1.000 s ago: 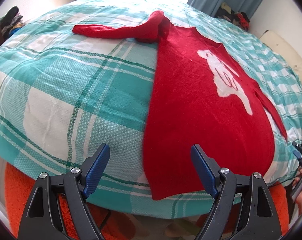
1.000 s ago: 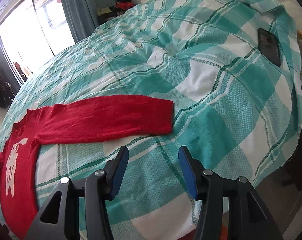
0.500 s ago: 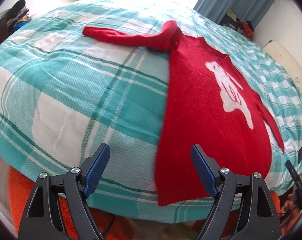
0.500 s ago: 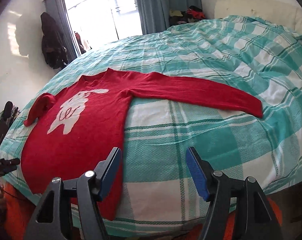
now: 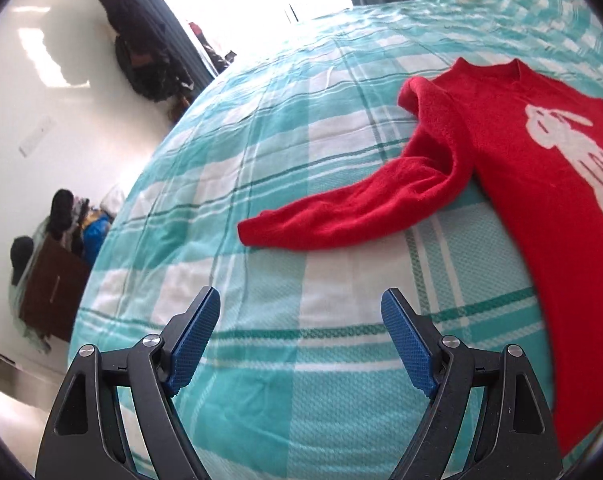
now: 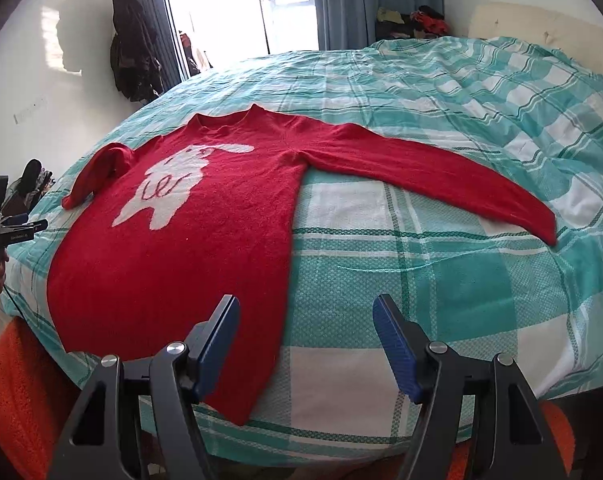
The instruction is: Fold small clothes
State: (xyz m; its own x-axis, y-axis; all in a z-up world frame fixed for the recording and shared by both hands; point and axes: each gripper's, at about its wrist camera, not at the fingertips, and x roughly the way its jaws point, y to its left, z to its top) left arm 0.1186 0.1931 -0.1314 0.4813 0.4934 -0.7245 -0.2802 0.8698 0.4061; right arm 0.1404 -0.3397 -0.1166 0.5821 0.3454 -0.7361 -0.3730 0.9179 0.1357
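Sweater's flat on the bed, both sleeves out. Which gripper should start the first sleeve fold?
Probably left. The left gripper, open and empty, faces the bent sleeve, whose cuff lies just ahead. The right gripper, jaws opening and empty, sits at the red sweater hem; the long sleeve's cuff is farther off.

White walls [image 6: 73, 112], blue curtains [image 6: 361, 0] beside bright window [image 6: 237, 4], teal-checked bed [image 6: 461, 280]
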